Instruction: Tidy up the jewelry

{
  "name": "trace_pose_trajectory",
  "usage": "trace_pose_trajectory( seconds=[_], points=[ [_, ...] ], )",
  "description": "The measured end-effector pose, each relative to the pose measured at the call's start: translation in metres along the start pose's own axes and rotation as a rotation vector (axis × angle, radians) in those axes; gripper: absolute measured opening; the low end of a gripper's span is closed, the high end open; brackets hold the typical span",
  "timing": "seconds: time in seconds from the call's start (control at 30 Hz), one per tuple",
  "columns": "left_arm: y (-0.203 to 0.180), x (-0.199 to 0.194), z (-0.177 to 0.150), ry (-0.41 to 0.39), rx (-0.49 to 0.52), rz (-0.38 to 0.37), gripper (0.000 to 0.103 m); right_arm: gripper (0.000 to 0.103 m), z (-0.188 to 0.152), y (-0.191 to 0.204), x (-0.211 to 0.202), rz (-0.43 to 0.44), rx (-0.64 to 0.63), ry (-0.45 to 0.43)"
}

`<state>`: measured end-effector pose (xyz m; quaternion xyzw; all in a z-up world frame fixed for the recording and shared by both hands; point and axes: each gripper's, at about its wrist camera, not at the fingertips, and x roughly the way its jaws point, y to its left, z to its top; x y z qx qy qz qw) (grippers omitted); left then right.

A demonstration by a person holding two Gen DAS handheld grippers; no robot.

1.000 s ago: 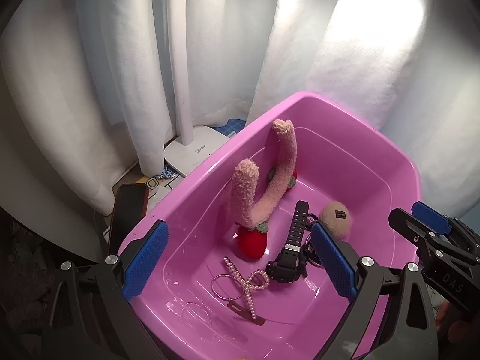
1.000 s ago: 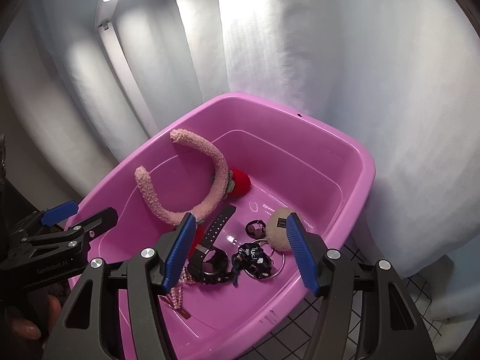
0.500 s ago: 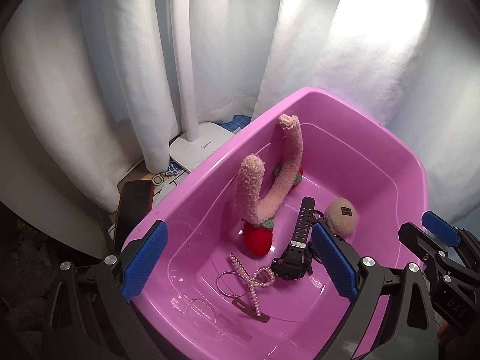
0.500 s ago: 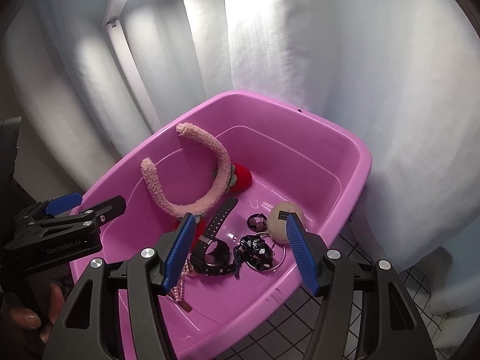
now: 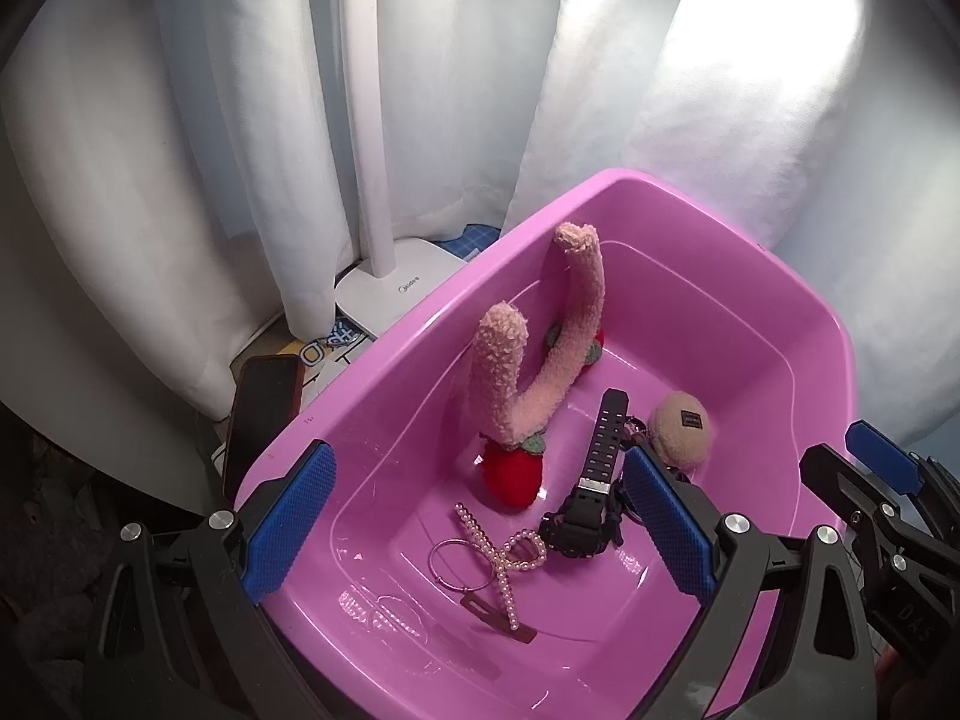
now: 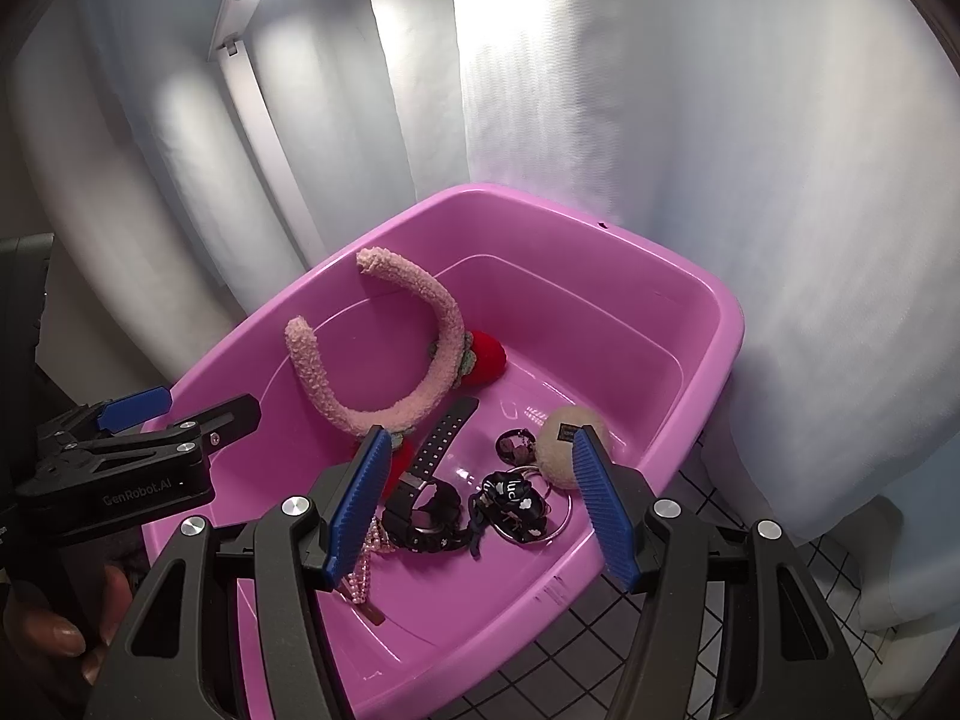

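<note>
Jewelry sits in the pink plastic tub [image 6: 708, 324]; the black rubber-strap watch [image 6: 429, 480] looks light, flexible; I grasp its strap with my empty, open right gripper [image 6: 480, 504].

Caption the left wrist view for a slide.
Open left gripper above a pink tub holding a headband, watch and hair clip.

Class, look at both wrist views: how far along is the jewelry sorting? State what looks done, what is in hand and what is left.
Done: nothing looks sorted; the headband, black watch, pearl clip, ring and fuzzy ball all lie loose in the pink tub.
In hand: nothing; the left gripper and right gripper hover open above it.
Left: every piece remains to be picked out.
</note>
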<state>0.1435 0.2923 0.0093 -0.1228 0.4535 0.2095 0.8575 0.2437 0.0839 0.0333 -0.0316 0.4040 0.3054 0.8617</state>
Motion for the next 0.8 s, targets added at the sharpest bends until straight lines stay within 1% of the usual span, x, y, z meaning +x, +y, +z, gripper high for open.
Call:
trace_pose_trajectory(
  seconds=[0.23, 0.43, 0.63, 0.8],
  points=[
    [0.0007, 0.0011, 0.0008, 0.003, -0.007, 0.0, 0.095, 0.06, 0.0008, 0.0012, 0.0009, 0.002, -0.005, 0.005],
    [0.0011, -0.0035, -0.0009, -0.019, -0.009, -0.013, 0.096, 0.06, -0.0009, 0.0019, 0.0026, 0.005, -0.007, 0.012],
    [0.0048, 0.0008, 0.0, 0.02, -0.041, -0.017, 0.096, 0.06, -0.0014, 0.0024, 0.002, 0.004, -0.007, 0.011],
    [0.0086, 0.0013, -0.0005, 0.02, -0.051, -0.006, 0.096, 0.062, -0.0023, 0.0014, 0.0015, 0.001, -0.001, 0.008]
  ],
)
